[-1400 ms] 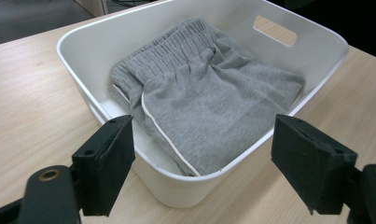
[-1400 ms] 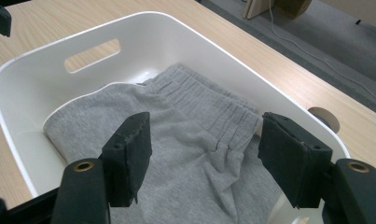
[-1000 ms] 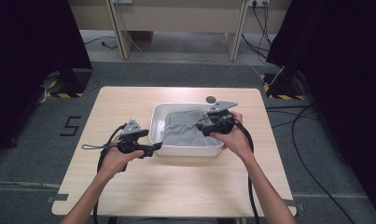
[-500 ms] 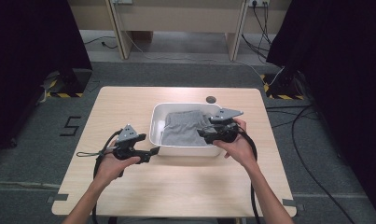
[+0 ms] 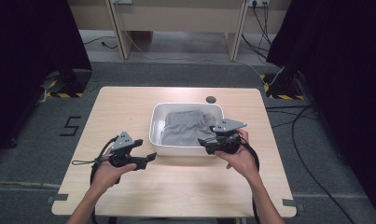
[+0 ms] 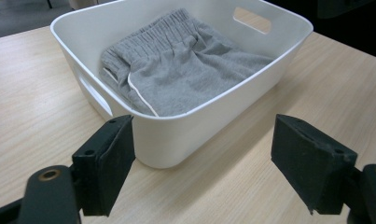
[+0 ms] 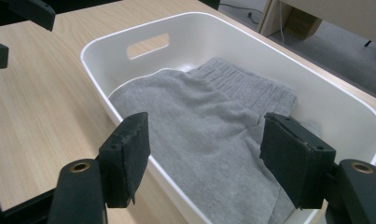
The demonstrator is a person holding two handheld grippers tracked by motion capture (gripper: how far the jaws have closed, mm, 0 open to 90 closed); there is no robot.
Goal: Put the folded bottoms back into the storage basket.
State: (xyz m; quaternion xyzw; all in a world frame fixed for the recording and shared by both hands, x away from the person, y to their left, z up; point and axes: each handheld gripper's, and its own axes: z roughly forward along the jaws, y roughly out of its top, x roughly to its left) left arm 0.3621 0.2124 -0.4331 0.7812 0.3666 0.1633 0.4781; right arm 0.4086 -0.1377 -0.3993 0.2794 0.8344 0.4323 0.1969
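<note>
1. On the table's [image 5: 129,112] left side, the left gripper [image 5: 148,158] has its jaws spread on nothing, near the tub's corner.
2. In the middle, grey shorts [image 5: 188,127] lie folded inside the white tub [image 5: 176,150].
3. At the tub's right corner, the right gripper [image 5: 205,143] is spread, pinching nothing.

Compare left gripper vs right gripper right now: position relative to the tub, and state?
The left gripper sits on the bare table beside the white tub's near left corner, while the right gripper is at the tub's near right rim, aimed at the grey shorts. The left gripper has only the tub's corner ahead of it; the right looks into the tub. Both have open, empty jaws.
</note>
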